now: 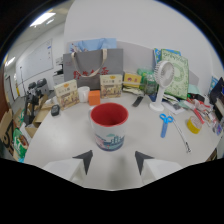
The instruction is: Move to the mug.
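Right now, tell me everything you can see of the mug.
The mug stands upright on the pale table, mouth open, inside red, outside white with a blue-green printed picture low on its wall. No handle shows. It sits just ahead of the gripper, centred on the gap between its open fingers; nothing touches it.

White counter (pixel 65 135), cluttered along the far side. Blue-handled scissors (pixel 165 123) lie flat, a yellow tape roll (pixel 193 125) near them. Small white desk fan (pixel 162 80) stands upright. Grey tote bag (pixel 92 70) with red lettering stands against the wall; two printed boxes (pixel 111 86) in front of it, with an orange block (pixel 94 97) and a white cup (pixel 83 93) between them. Whiteboard (pixel 36 62) on the wall beyond the bag.
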### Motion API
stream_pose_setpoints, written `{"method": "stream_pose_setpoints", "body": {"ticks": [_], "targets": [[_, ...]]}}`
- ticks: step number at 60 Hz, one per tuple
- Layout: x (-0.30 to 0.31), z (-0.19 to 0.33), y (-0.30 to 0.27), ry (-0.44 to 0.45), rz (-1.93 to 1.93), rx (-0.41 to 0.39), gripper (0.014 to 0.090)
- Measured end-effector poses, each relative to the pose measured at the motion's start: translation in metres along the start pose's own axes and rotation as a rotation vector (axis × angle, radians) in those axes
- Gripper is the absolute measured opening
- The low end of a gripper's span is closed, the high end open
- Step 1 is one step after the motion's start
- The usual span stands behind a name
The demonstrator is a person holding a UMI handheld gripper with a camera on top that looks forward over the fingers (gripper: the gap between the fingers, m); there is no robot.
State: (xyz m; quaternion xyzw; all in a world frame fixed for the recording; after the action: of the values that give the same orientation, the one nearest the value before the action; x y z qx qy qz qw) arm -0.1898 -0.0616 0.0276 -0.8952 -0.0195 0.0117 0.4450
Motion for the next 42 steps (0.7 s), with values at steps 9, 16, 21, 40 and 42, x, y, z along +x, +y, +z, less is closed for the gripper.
{"method": "stream_pose_setpoints", "body": {"ticks": [9, 16, 21, 40, 42], "targets": [[-0.004, 0.011, -0.004, -0.012, -0.005, 0.0, 0.0842], [-0.005, 0.016, -0.005, -0.016, -0.008, -0.006, 0.084], [-0.004, 0.019, -0.005, -0.011, -0.009, -0.009, 0.0842], [-0.009, 0.024, -0.006, -0.017, -0.006, -0.014, 0.0839], [-0.009, 0.025, -0.006, -0.016, -0.007, -0.014, 0.0841]]}}
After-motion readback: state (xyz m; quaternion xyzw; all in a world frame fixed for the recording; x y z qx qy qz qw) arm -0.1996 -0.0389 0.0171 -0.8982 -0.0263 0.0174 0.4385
